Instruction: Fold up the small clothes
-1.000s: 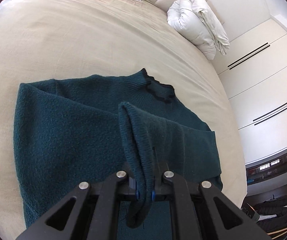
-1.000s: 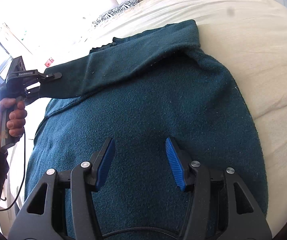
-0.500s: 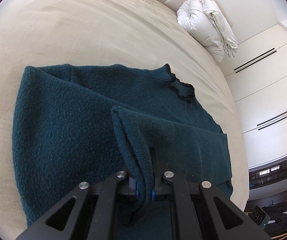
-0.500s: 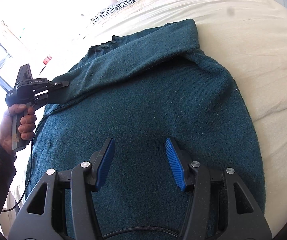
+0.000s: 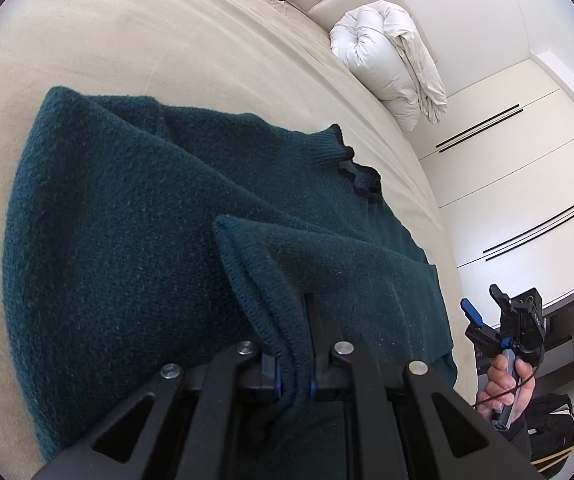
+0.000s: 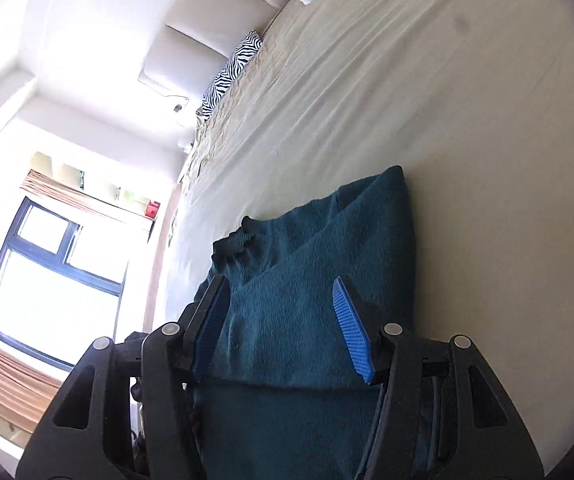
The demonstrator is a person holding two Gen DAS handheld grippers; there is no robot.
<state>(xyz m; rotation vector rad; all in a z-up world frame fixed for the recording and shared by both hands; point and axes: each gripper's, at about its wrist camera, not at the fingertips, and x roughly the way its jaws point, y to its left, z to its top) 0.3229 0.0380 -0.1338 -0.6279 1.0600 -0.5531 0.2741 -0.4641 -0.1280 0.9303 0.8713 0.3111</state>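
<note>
From the left wrist, the left claw is clamped on the cuff end of a sleeve, which is folded across the body of a dark green sweater lying flat on the bed. The collar points toward the white duvet by the headboard. Off the bed's edge, the right claw shows in the person's right hand, its blue pads parted. From the right wrist, that claw stands open, holding nothing, with the sweater framed between its blue pads and the collar ahead; I cannot tell whether the pads touch the knit. A zebra pillow lies far up the bed. The risk I see: if the left claw lets go while the sleeve is bunched, the thick knit could spring back or land crooked, leaving a lumpy fold.
</note>
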